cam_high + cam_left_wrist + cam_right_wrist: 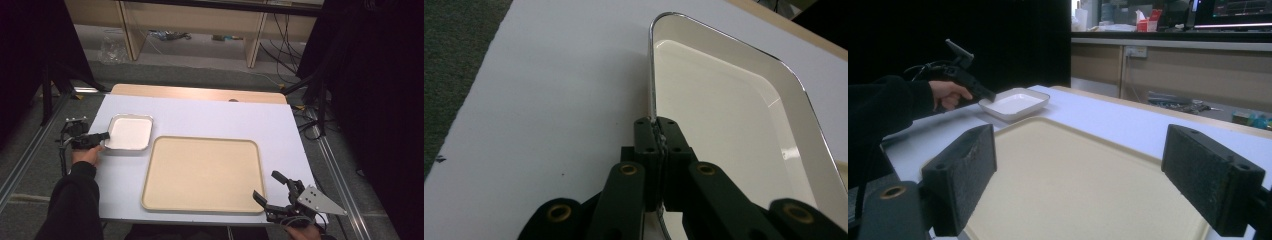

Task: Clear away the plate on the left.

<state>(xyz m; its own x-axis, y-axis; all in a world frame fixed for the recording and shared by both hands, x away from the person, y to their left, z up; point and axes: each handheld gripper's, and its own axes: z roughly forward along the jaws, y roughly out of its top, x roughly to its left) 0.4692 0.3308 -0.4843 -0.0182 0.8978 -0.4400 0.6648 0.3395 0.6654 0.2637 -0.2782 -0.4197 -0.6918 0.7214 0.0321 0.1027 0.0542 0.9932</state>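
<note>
A small white dish with a shiny metal rim (pixel 129 132) (pixel 724 115) (pixel 1015 104) sits at the table's left. My left gripper (pixel 103 136) (pixel 657 131) is shut on the dish's left rim, jaws pinching the edge. A large beige tray (pixel 202 172) (pixel 1078 175) lies in the middle of the white table, nothing on it. My right gripper (pixel 267 188) (pixel 1093 185) stands open at the tray's near right corner, with nothing between its fingers. In the right gripper view the left gripper (pixel 988 95) shows far off at the dish.
The white table top (pixel 210 117) ends in a wooden strip at the back. Metal rails run along both sides of the table. Shelving and cables (pixel 280 45) stand on the floor beyond. A dark sleeve (pixel 75 200) comes in at bottom left.
</note>
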